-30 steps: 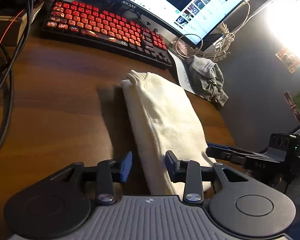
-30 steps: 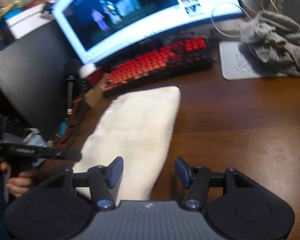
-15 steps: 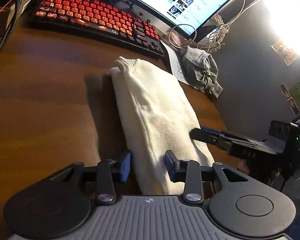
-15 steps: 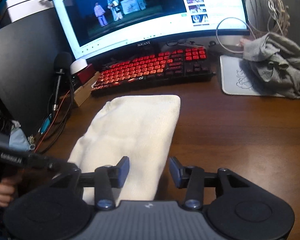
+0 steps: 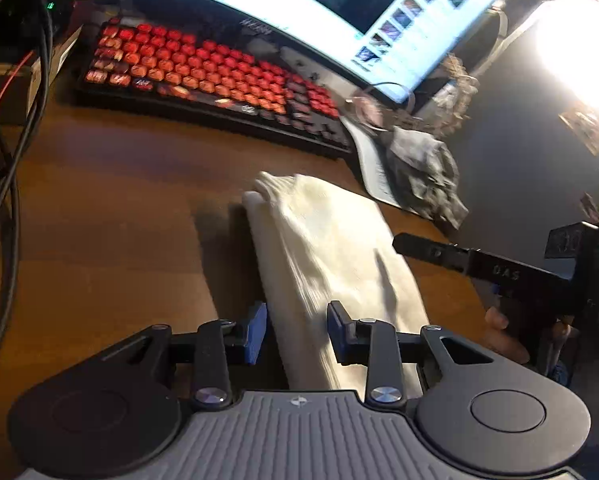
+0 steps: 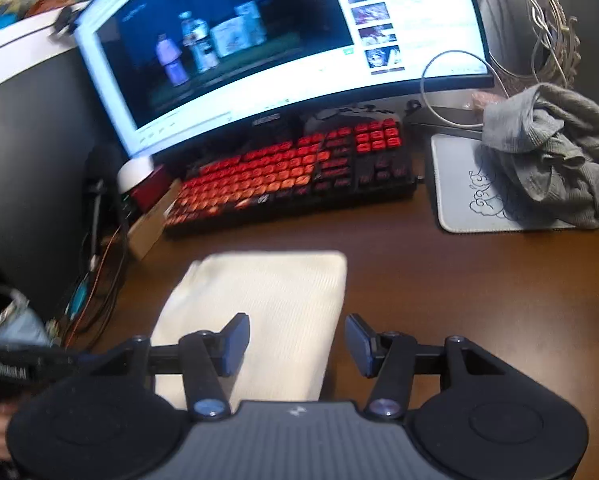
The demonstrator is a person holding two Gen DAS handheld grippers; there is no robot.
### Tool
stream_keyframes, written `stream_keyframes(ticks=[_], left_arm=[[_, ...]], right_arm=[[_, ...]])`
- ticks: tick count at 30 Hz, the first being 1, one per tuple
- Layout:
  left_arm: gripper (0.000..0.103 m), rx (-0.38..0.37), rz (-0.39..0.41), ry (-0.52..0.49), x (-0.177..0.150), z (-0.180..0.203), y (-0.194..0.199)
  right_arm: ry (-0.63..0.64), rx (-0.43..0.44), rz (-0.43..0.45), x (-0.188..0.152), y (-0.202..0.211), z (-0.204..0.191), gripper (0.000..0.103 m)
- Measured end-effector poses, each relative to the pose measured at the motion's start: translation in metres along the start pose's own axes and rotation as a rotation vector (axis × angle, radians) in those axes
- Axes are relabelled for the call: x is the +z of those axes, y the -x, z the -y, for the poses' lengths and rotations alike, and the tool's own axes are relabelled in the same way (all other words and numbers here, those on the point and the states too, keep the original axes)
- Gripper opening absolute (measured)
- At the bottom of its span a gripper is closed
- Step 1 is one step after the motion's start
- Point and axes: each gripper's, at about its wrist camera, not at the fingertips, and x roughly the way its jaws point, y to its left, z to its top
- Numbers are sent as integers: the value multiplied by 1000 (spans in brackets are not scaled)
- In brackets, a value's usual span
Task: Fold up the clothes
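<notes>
A cream knit garment (image 5: 331, 248), folded into a long strip, lies flat on the brown desk (image 5: 99, 220). My left gripper (image 5: 295, 332) hovers over its near end with the strip's left edge between the jaws; they are closing, pads not pressing. In the right wrist view the garment (image 6: 275, 292) runs toward the keyboard. My right gripper (image 6: 297, 340) straddles its right edge, jaws opening, holding nothing. The right gripper's finger (image 5: 423, 250) reaches over the cloth's right side in the left wrist view. The left tool (image 6: 19, 364) shows at the left edge.
A red-lit keyboard (image 6: 283, 180) and a lit curved monitor (image 6: 259, 40) stand behind the cloth. A crumpled grey garment (image 6: 559, 160) lies on a white mouse pad (image 6: 459, 192) at the right. Black cables (image 5: 7, 160) hang at the desk's left side.
The right gripper has come in over the cloth's right side, and its jaws narrowed, then widened. Both views have shifted slightly. The cream garment lies as it did.
</notes>
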Motion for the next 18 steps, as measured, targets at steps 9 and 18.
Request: stream_keyframes(ticks=[9,18], left_arm=[[33,-12,-1,34,24,-3,-14],[31,49,11,30,51,-1,-30]], right_arm=[[8,-25,-37,22,-32,5,26],[-40,-51,-48,31,-37,9,31]])
